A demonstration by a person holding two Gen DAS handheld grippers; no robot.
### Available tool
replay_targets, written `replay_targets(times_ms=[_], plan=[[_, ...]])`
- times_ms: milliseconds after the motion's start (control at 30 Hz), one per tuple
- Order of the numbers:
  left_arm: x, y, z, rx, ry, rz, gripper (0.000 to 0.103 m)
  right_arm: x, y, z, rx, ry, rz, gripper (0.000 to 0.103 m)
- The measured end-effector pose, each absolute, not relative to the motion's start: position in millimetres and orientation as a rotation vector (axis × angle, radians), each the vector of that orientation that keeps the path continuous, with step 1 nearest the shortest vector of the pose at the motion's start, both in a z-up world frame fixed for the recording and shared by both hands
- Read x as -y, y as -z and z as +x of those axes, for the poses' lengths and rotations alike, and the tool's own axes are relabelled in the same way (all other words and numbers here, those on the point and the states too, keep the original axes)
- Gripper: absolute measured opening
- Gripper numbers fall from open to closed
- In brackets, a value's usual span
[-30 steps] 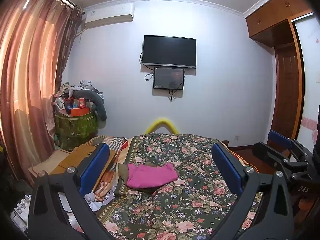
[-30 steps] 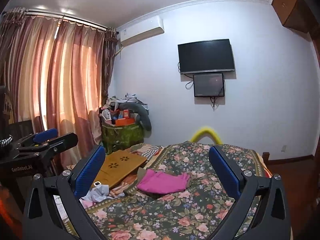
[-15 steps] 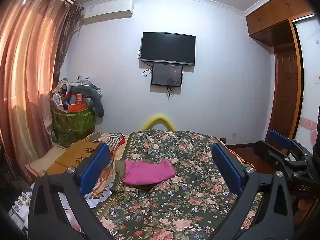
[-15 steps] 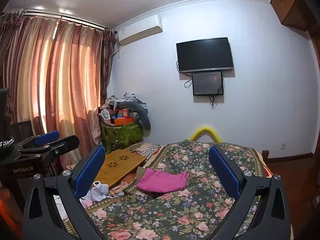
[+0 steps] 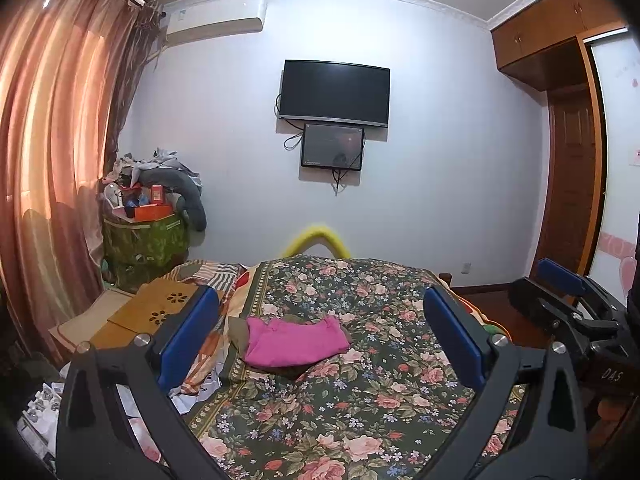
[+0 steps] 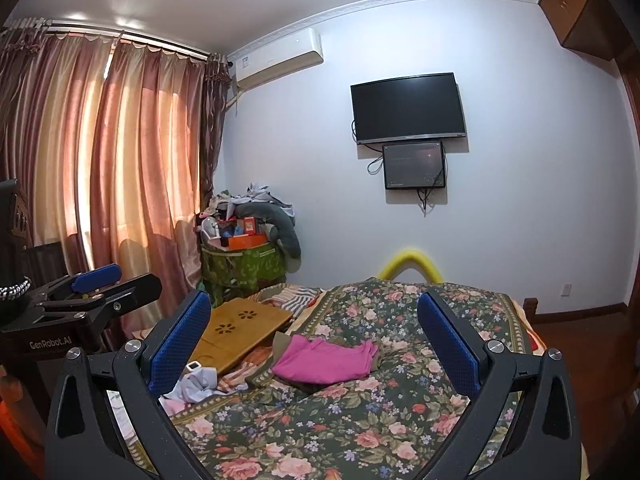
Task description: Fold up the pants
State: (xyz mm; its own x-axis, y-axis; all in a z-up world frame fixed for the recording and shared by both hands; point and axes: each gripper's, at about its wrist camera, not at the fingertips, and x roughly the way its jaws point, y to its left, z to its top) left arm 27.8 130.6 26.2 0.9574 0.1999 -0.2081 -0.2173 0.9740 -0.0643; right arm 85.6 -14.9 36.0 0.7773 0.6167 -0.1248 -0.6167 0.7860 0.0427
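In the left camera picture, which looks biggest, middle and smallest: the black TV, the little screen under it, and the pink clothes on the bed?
Largest to smallest, as they look in the left wrist view:
1. TV
2. Pink clothes, though they lie nearer the camera, so their true size against the TV is unsure
3. Small screen

Lying on the bedspread (image 5: 360, 400), partly covering a dull brown garment (image 5: 237, 330), possibly more clothing, too buried to tell. Running off the lower edge: both arms of the left gripper (image 5: 320, 336). Being cropped at the right edge: the right gripper (image 5: 568, 308). Hiding behind the bed: most of a yellow tube (image 6: 412, 264).
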Motion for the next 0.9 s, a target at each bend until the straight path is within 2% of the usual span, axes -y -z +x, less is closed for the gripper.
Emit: replay_targets(times_ms=[900], plan=[[-125, -18, 43, -0.239, -0.185, -0.061, 0.103, 20, -31, 92, -0.142, -0.658, 0.02, 0.103]])
